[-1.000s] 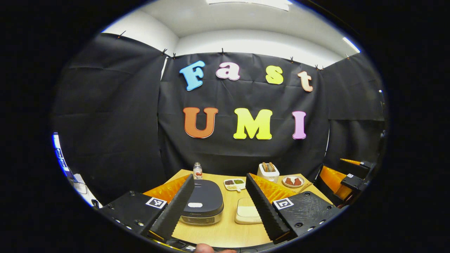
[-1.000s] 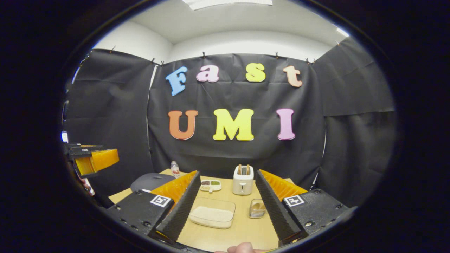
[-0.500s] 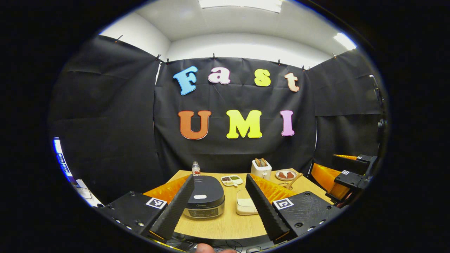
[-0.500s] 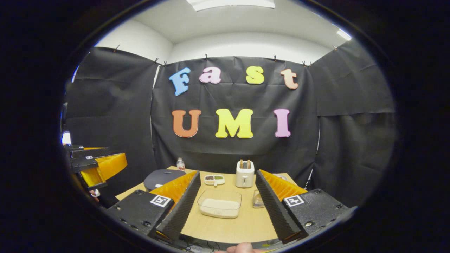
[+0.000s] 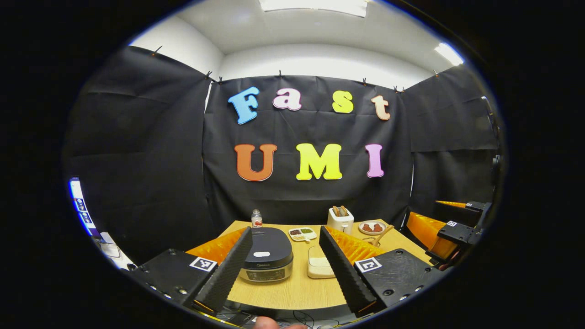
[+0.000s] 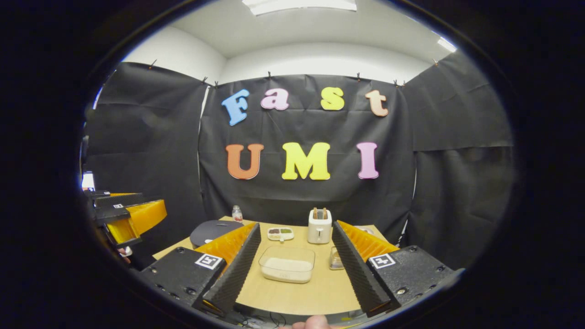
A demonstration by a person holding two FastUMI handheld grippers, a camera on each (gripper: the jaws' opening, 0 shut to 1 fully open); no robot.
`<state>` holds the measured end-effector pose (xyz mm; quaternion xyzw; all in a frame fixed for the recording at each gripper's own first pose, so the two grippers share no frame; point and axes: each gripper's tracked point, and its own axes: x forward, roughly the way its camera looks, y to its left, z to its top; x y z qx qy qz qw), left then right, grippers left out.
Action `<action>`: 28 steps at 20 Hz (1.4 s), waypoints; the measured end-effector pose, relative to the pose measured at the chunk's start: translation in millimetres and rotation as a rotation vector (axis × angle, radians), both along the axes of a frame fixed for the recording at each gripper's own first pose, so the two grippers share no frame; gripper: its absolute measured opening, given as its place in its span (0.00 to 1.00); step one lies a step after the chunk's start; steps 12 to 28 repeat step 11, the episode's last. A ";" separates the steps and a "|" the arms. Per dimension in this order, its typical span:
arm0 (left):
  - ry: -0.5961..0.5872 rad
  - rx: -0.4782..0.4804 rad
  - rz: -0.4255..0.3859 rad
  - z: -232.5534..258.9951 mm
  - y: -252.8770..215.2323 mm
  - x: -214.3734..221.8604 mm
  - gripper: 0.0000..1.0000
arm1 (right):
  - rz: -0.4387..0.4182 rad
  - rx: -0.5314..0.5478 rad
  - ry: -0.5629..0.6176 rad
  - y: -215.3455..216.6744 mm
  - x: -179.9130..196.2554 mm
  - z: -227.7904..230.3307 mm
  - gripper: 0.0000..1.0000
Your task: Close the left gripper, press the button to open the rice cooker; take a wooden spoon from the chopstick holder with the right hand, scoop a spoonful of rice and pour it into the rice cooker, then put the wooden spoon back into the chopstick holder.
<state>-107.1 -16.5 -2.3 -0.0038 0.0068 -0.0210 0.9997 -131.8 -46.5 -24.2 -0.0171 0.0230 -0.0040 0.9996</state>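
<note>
A booth hung with black cloth enclosed a light wooden table (image 5: pixel 292 292), under a white ceiling with a bright light panel. On the table stood a dark rice cooker (image 5: pixel 267 256) with its lid down; the pale button (image 5: pixel 261 254) sat on top of the lid. Just to its right lay a clear container of rice (image 6: pixel 287 264), shallow and rectangular. Behind these were a small bottle (image 5: pixel 256 219), a divided snack tray (image 5: pixel 302 234), a white toaster (image 6: pixel 319 225) with slices standing in its slots, and a plate of reddish food (image 5: pixel 371 227).

The left gripper (image 5: pixel 285 262) hung above the near edge of the table with its fingers (image 5: pixel 227 272) spread wide, nothing between them; the rice cooker showed through the gap, well apart from the tips. The right gripper (image 6: pixel 295 267) was likewise held over the near edge, its fingers (image 6: pixel 358 274) wide and empty, framing the container of rice.

The chopstick holder (image 6: pixel 336 259) stood just right of the rice container, partly hidden by the right gripper's finger. In the left gripper view a wooden spoon (image 5: pixel 383 233) handle slanted up near the plate, and the right gripper appeared again at the far right edge. A fingertip (image 6: pixel 311 323) showed at the bottom of the right gripper view.
</note>
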 end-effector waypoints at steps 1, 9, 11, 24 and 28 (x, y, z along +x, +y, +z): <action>0.000 -0.004 0.003 0.5 0.8 0.1 0.94 | 0.003 0.000 -0.001 0.4 -0.8 0.6 1.00; -0.003 -0.002 0.014 3.6 7.1 0.4 0.94 | 0.008 0.013 -0.009 4.5 3.2 2.6 1.00; -0.006 -0.001 0.019 4.8 10.9 -1.3 0.94 | 0.014 0.012 -0.012 7.4 4.3 2.6 1.00; -0.006 -0.001 0.019 4.8 10.9 -1.3 0.94 | 0.014 0.012 -0.012 7.4 4.3 2.6 1.00; -0.006 -0.001 0.019 4.8 10.9 -1.3 0.94 | 0.014 0.012 -0.012 7.4 4.3 2.6 1.00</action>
